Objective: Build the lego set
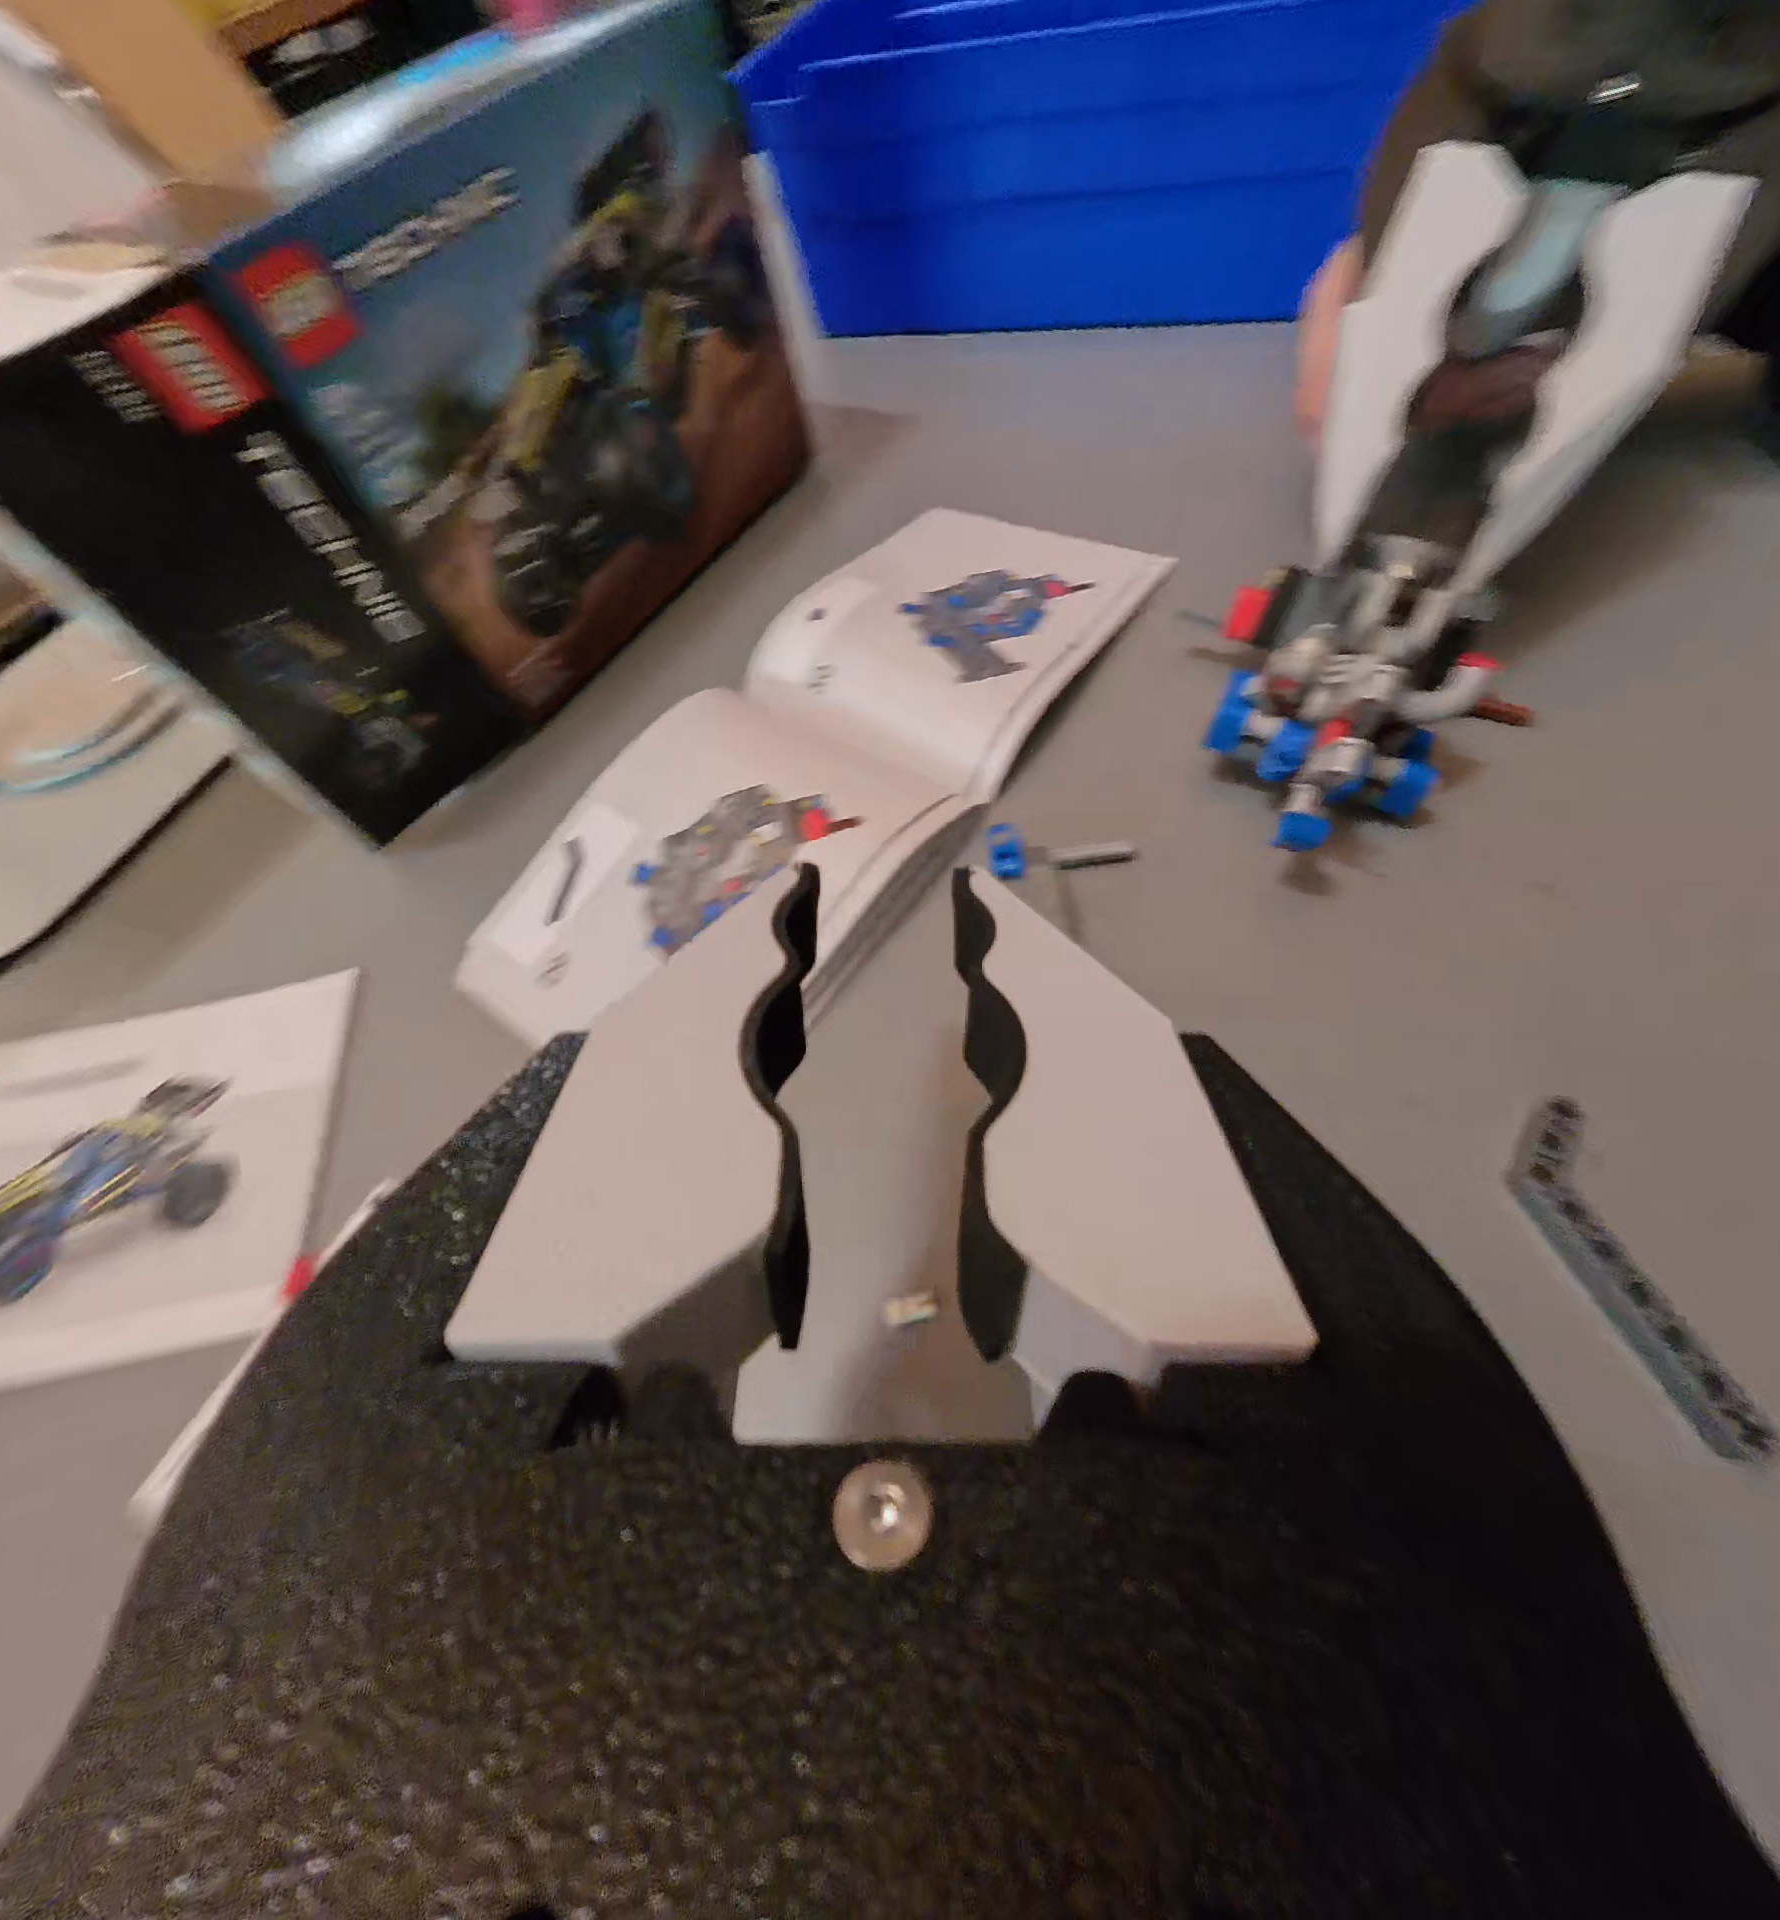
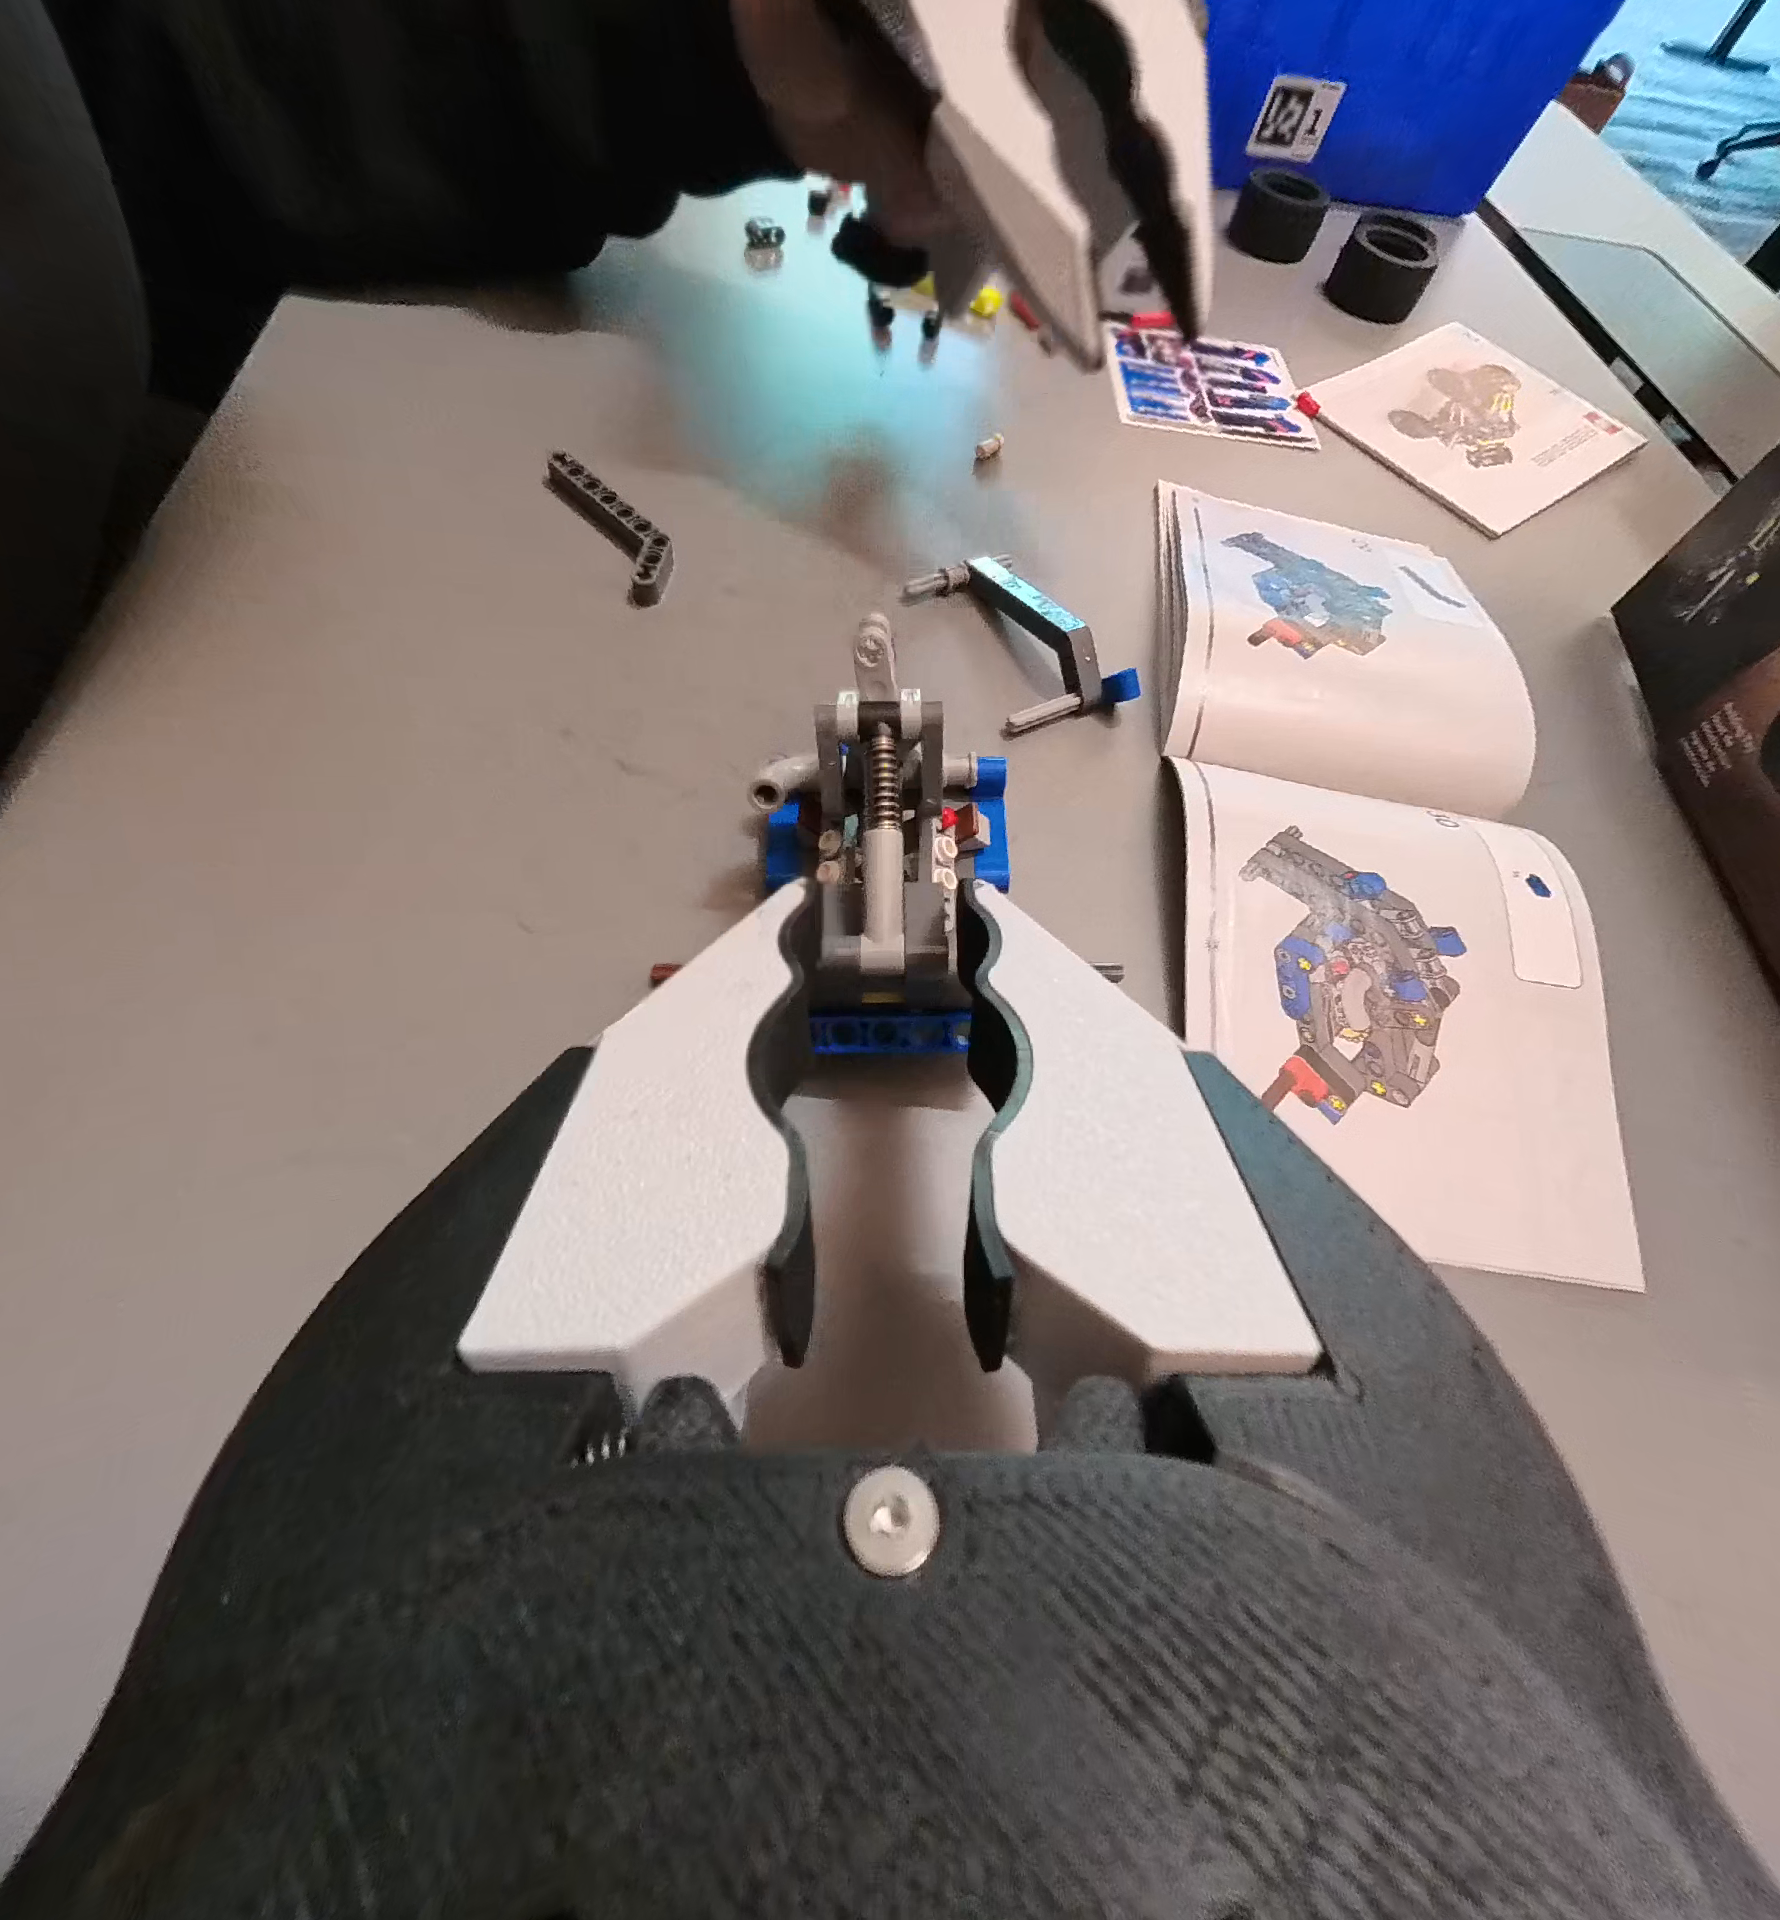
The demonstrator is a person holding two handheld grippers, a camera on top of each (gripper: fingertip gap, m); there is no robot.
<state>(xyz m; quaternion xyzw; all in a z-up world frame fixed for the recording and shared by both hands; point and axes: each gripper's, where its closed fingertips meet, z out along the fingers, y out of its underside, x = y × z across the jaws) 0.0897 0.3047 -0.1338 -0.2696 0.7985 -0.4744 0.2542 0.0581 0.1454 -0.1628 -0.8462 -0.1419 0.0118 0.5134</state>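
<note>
Both pics are bright w/ soft, even light from above. Shadows on the table [image 2: 346,831] are faint. Left view is very smeary: the box [image 1: 512,416], booklet [image 1: 813,748] and model [image 1: 1353,707] all look blurry. Right view is sharper up close, but the other gripper [image 2: 1140,338] at top is blurred. A pale shiny patch sits on the table there. Edges bend like a fish-eye.

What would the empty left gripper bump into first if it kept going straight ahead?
Probably the open instruction booklet: the left gripper points at its near corner, with nothing between the open fingers. The small blue-tipped piece lies just right of that line. Depth is hard to judge.
</note>
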